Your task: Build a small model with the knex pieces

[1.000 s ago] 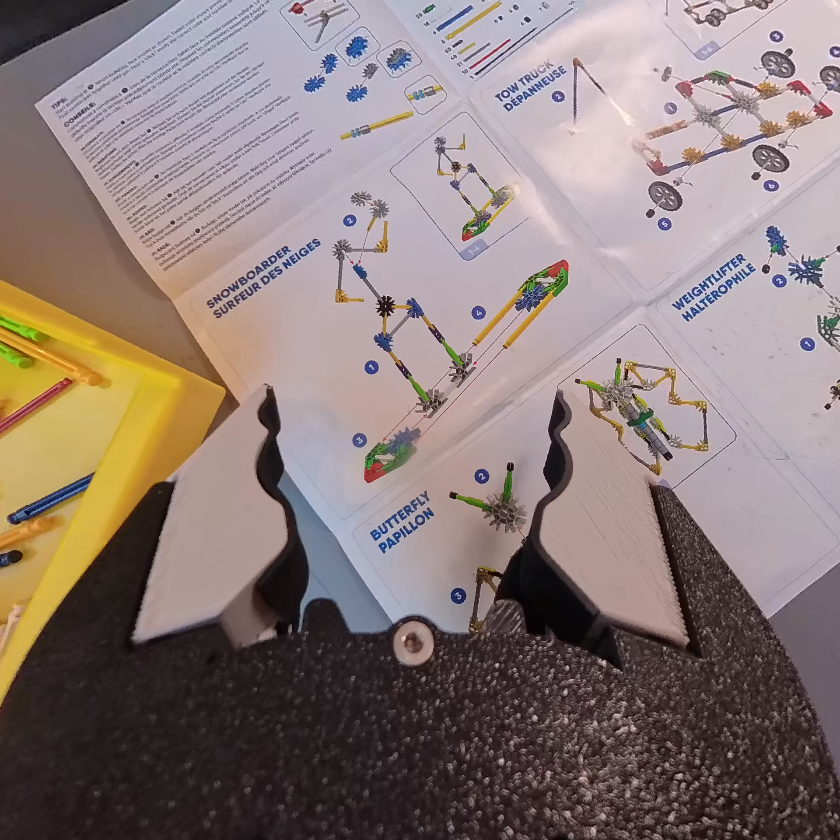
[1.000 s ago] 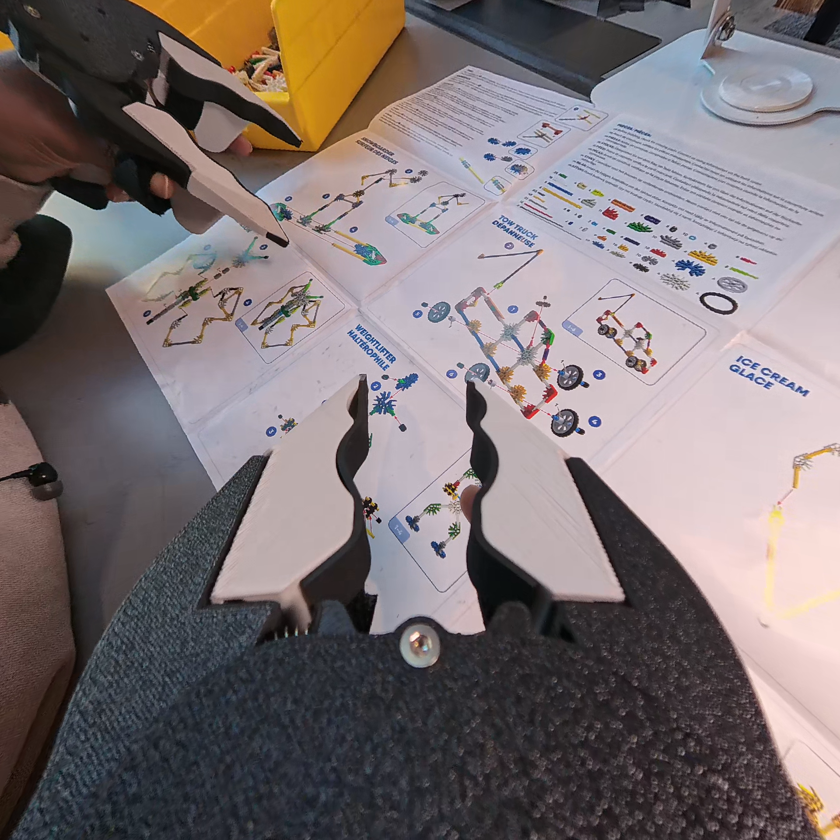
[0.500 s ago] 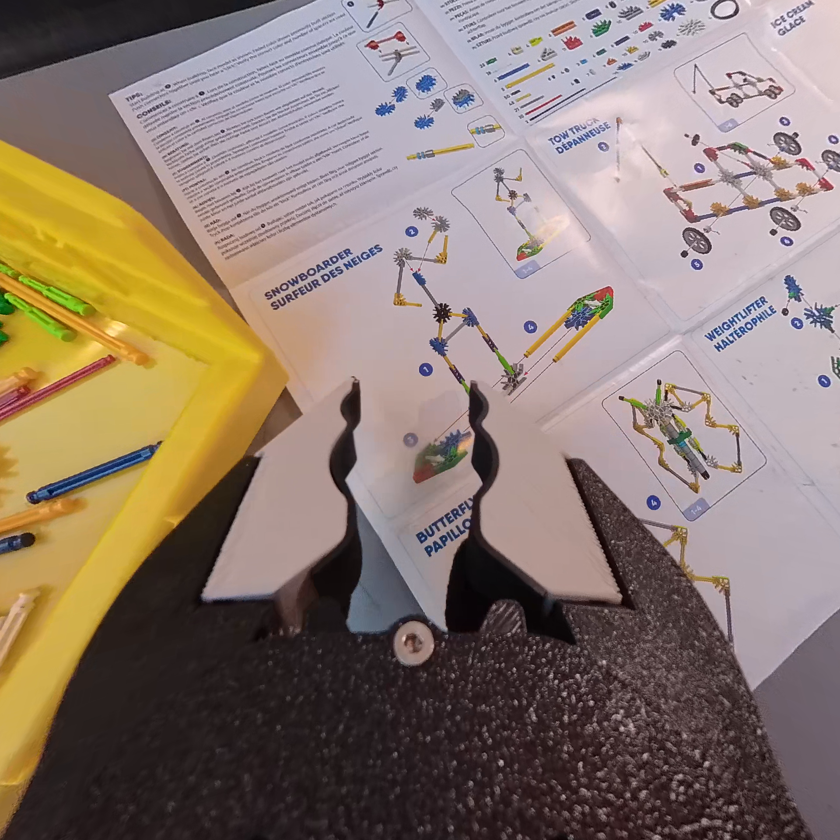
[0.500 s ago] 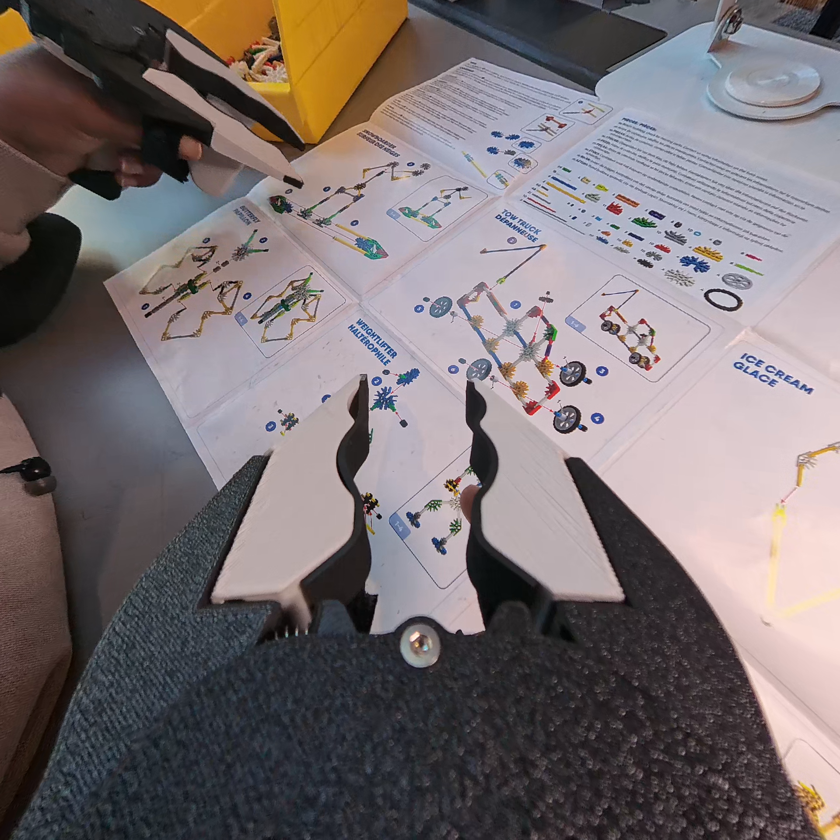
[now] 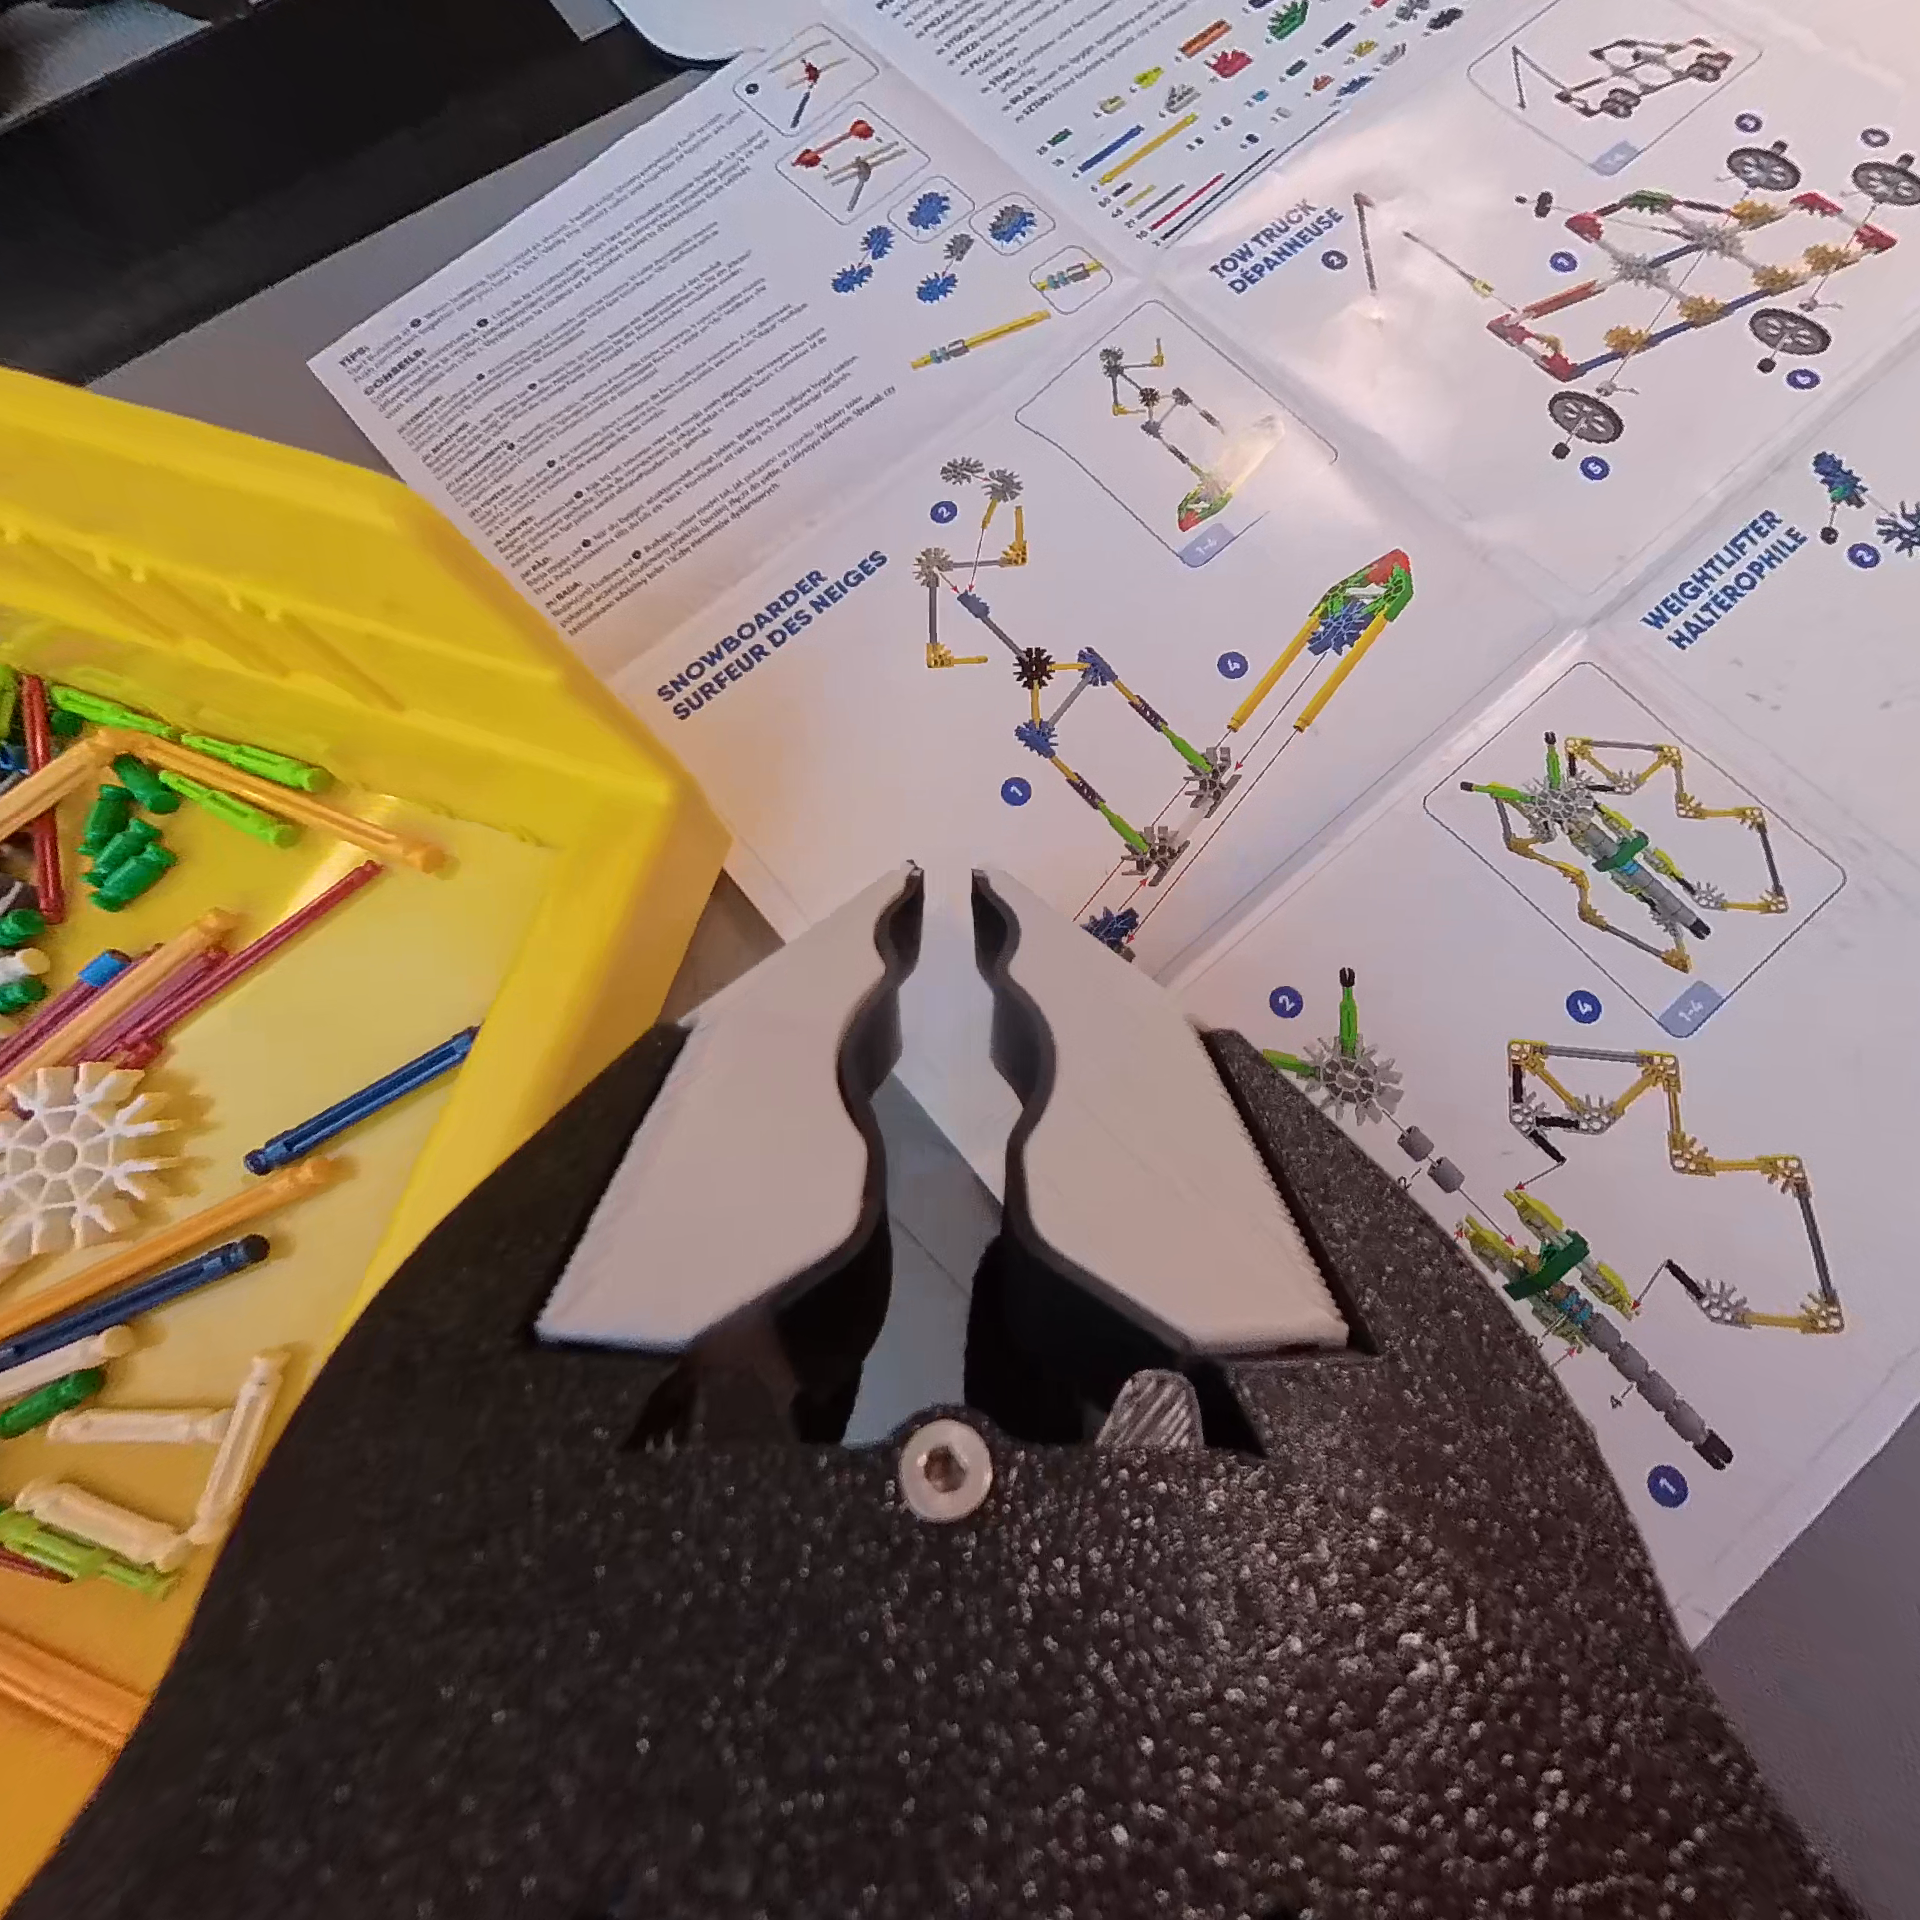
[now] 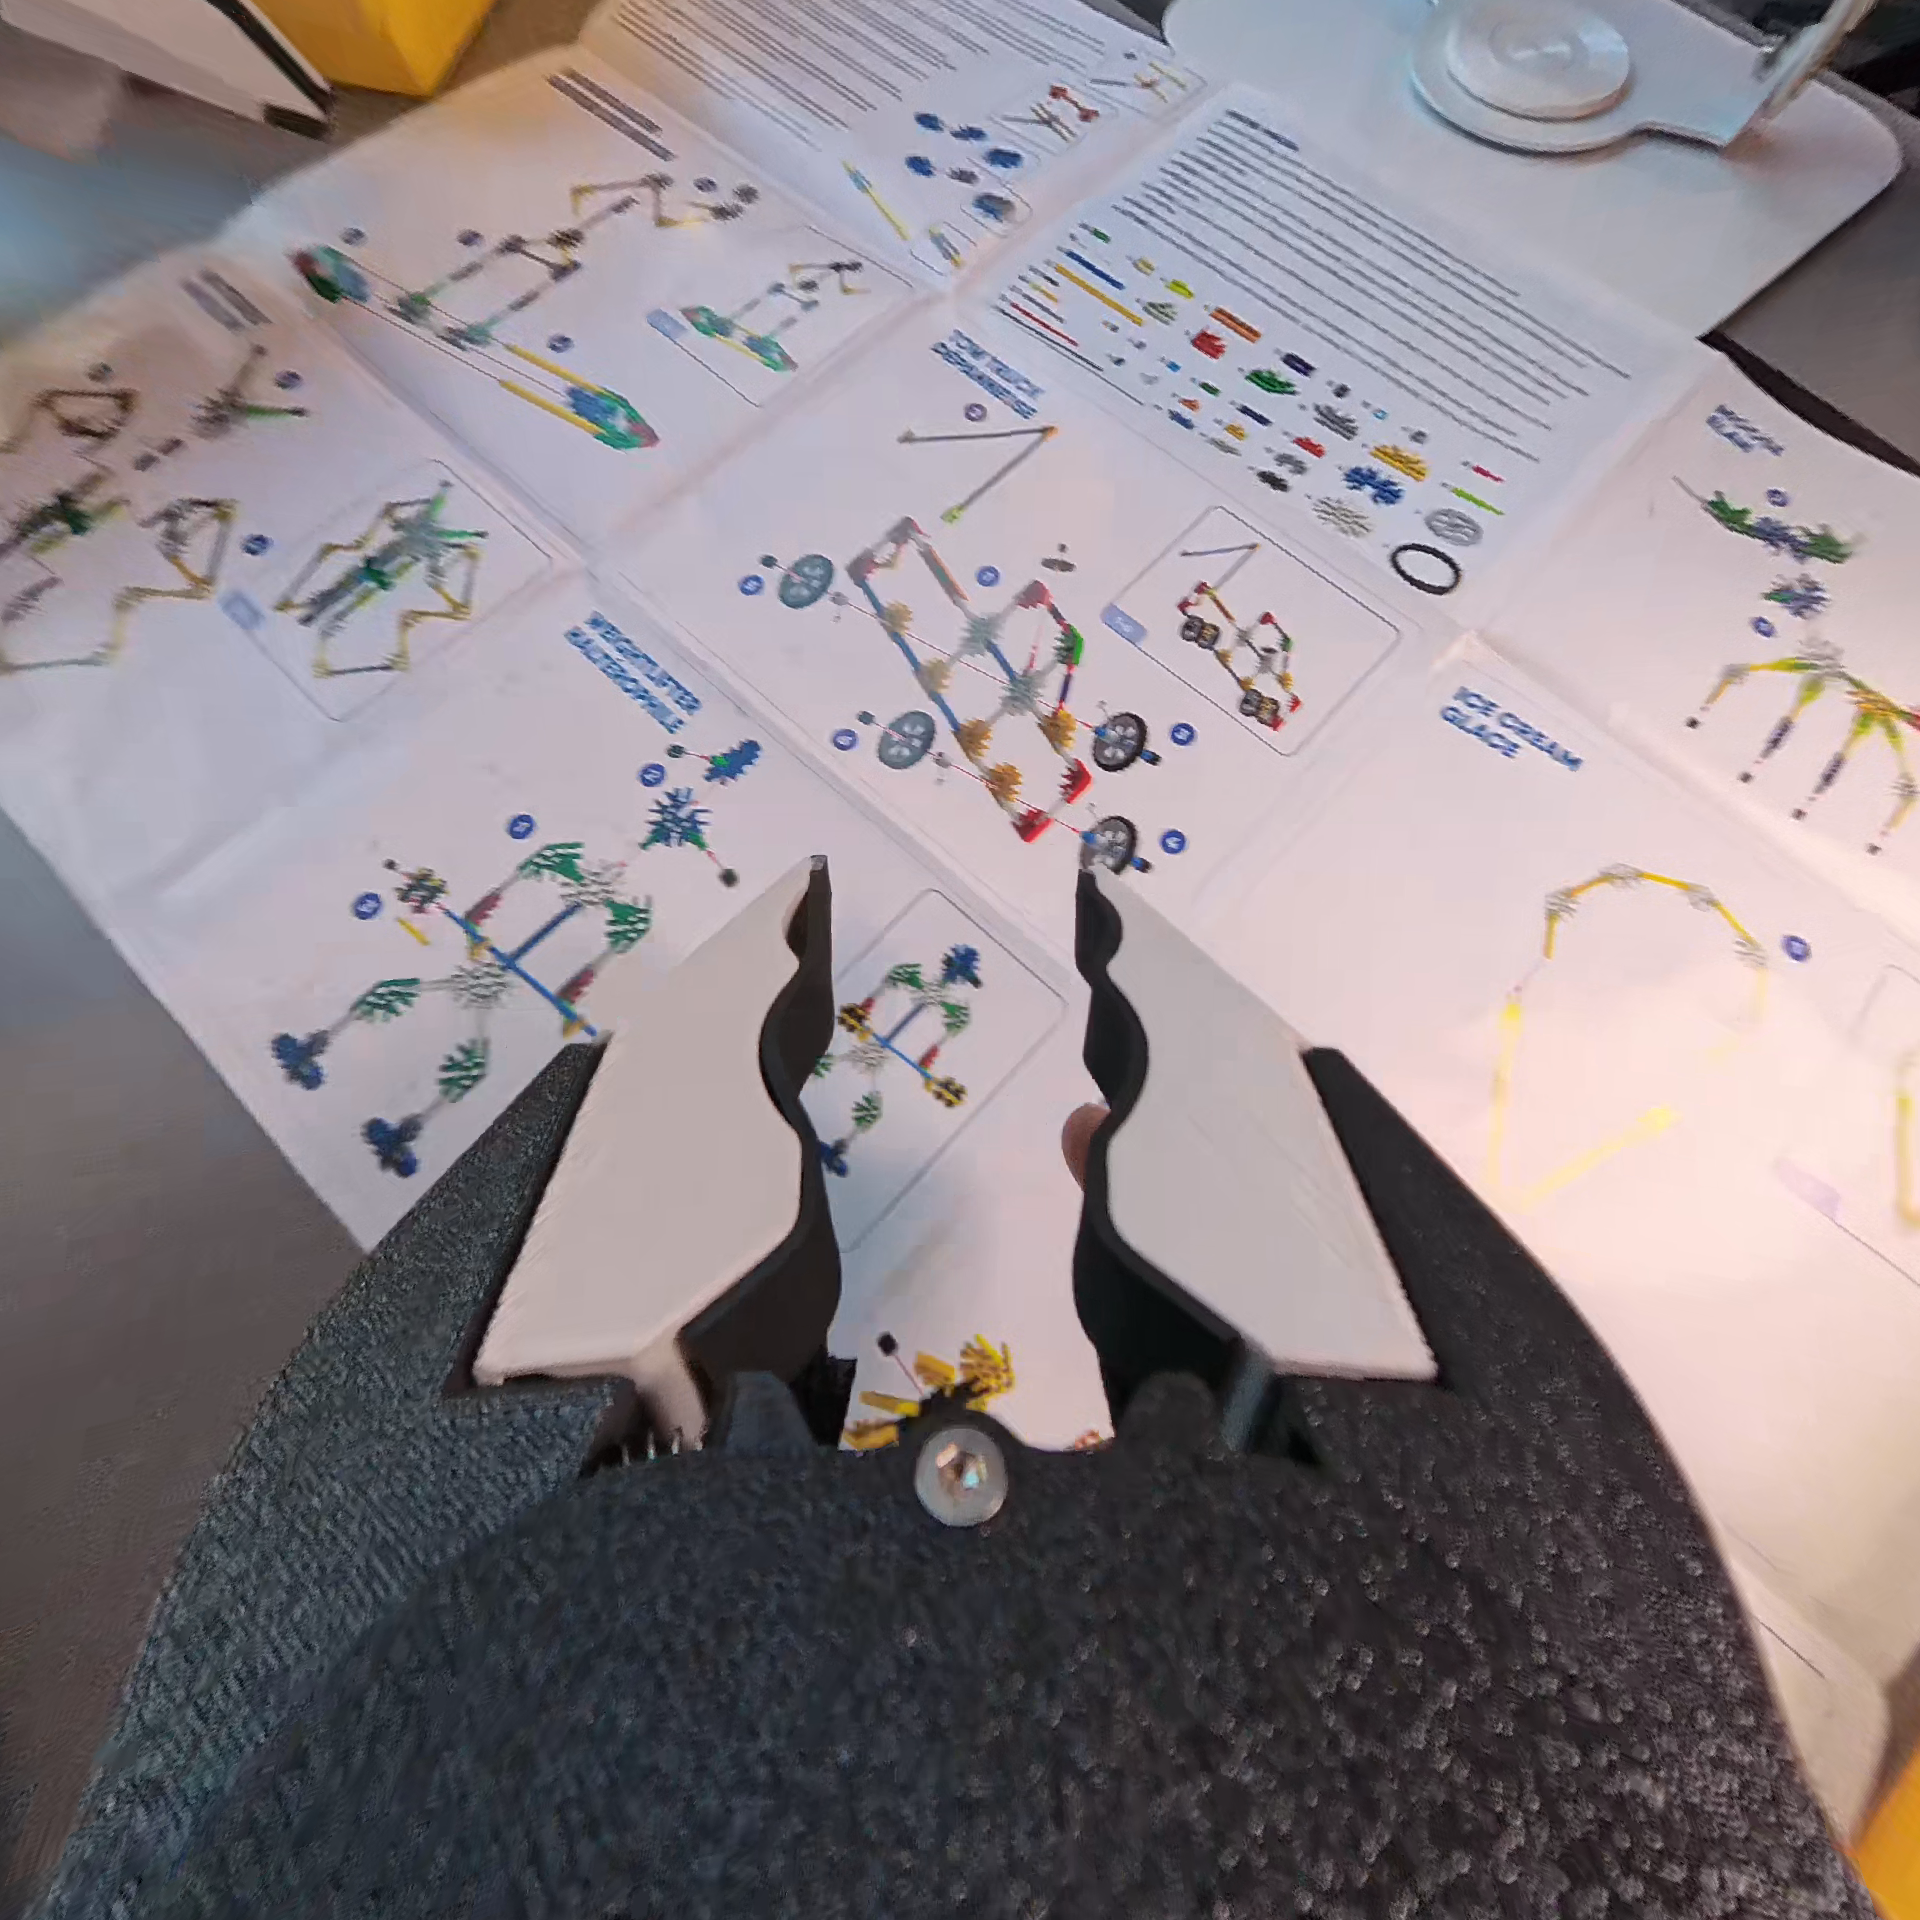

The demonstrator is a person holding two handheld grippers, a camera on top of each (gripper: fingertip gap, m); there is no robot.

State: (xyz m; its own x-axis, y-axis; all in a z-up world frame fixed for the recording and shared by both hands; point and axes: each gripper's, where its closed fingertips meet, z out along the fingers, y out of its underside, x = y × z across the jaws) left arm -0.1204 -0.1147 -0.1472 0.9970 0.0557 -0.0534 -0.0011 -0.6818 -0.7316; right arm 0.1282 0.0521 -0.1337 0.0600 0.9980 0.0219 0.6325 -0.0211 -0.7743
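A large white instruction sheet with coloured build diagrams lies unfolded on the grey table. My left gripper hovers over the sheet's near left edge, beside a yellow box. Its jaws are almost together and hold nothing. The box holds several coloured rods, a white snowflake connector and a blue rod. My right gripper is open and empty, low over the middle of the sheet. The left gripper's white finger shows at the top left of the right wrist view.
A corner of the yellow box shows at the top left of the right wrist view. A white round-based object stands on a white mat at the far right. Grey table lies left of the sheet. Across from one pair of fingers to the other is roughly 30 cm.
My left gripper has closed from wide open to almost shut and moved left toward the yellow box. My right gripper has moved forward over the sheet with its opening unchanged.
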